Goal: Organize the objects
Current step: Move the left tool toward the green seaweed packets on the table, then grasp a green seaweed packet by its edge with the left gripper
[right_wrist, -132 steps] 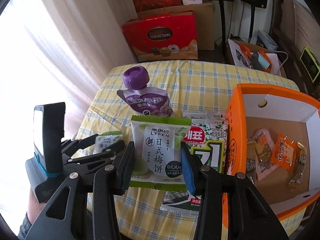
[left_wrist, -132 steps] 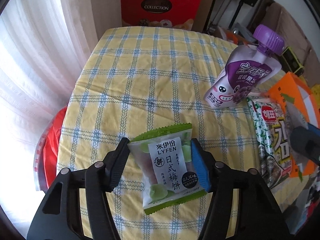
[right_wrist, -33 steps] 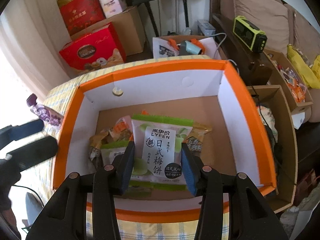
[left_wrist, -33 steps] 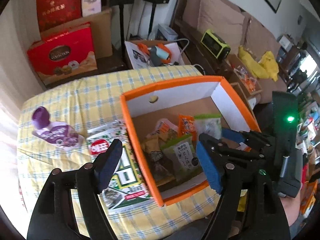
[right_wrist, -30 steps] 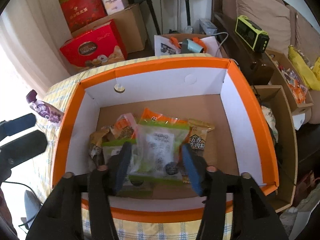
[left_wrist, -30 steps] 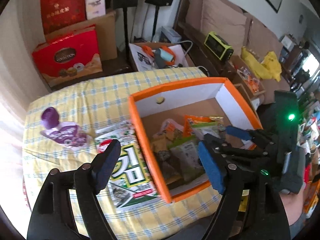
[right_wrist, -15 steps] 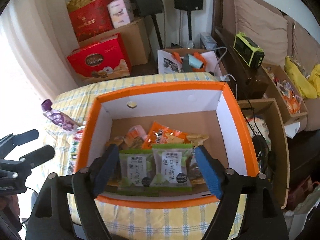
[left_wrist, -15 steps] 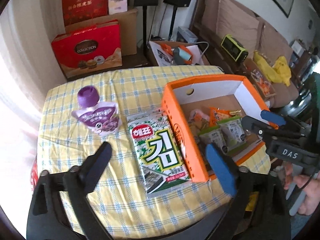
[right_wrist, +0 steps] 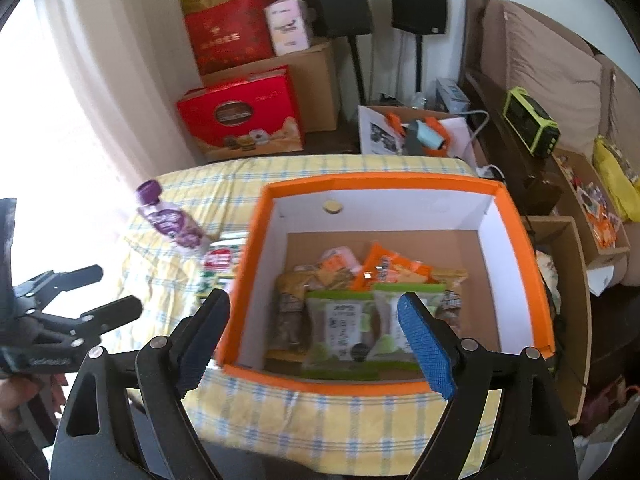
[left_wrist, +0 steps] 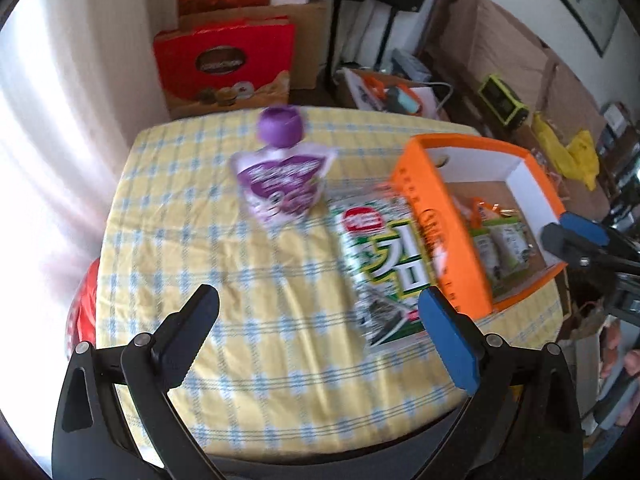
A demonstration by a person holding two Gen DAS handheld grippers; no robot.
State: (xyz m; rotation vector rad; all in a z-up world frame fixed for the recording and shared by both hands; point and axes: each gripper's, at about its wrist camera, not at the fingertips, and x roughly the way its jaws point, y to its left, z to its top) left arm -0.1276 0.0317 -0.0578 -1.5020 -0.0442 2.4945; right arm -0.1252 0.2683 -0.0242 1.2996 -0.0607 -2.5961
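An orange box (right_wrist: 248,264) with white inner walls stands on the yellow checked table (left_wrist: 288,368) at the right; it also shows in the left wrist view (left_wrist: 436,216). Two green-and-white snack packets (right_wrist: 344,332) lie side by side in its near part, among several other snacks. A purple-capped drink pouch (left_wrist: 280,184) and a green seaweed packet (left_wrist: 384,264) lie on the cloth left of the box. My left gripper (left_wrist: 324,332) is open and empty above the table's near half. My right gripper (right_wrist: 316,340) is open and empty above the box's near left corner.
A red gift box (right_wrist: 240,116) and cardboard boxes stand on the floor behind the table. A sofa (right_wrist: 552,80), speakers and an open carton with clutter are at the right. A bright curtain hangs at the left.
Both grippers let go of their green packets, which now lie in the box. Both have pulled back; the left one has swung left over the table.
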